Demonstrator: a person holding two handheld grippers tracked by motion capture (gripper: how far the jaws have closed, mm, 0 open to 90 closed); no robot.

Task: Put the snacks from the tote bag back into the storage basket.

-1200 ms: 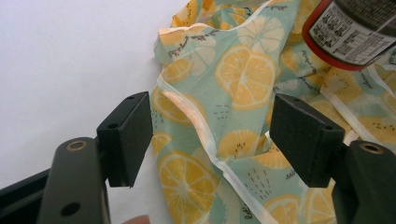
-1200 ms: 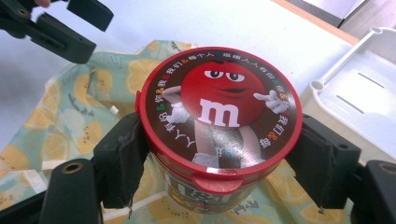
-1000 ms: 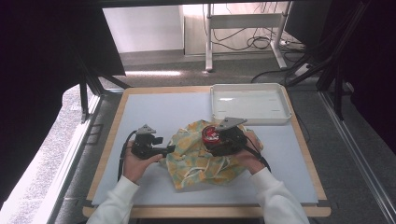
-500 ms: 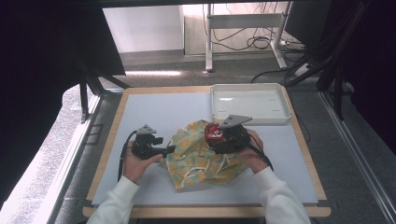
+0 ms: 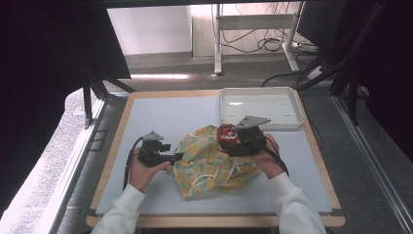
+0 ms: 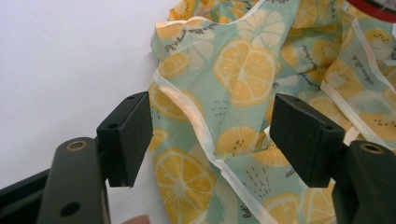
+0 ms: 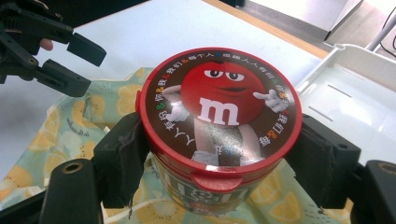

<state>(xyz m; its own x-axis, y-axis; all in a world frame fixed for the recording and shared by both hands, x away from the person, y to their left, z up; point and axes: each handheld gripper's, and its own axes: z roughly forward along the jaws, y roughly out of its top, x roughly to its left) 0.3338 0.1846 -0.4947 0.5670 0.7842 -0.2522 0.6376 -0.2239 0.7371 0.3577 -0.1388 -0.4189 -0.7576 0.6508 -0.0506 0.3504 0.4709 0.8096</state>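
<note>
Counter (image 5: 160, 117): a pale blue-grey top with a light wooden edge on all sides; most of the left and near parts lie bare.
Fabric bag (image 5: 214, 163): lemon-print cloth with white trim and cords, crumpled near the middle of the counter, a little toward the near side.
Candy tub (image 5: 227, 133): a round red-lidded tub with a red cartoon figure and a white "m" on the lid, held upright over the far right part of the bag.
Right gripper (image 5: 233, 141): its jaws press on opposite sides of the tub just below the lid; the right gripper view shows the tub (image 7: 219, 126) squeezed between both pads, with the bag (image 7: 84, 135) below it.
Left gripper (image 5: 176, 157): at the left edge of the bag, jaws spread apart; in the left gripper view the white-trimmed hem of the bag (image 6: 243, 93) runs between the pads, and neither pad is closed on it.
Tray (image 5: 229, 119): a white shallow tray at the far right corner of the counter, just beyond the tub.
Hands: white sleeves come in from the near edge, one hand on each gripper.
Room: grey floor around the counter, a metal frame on the far side with loose cables behind it, dark panels at left and right, and a bright patch of light on the floor at far centre.
</note>
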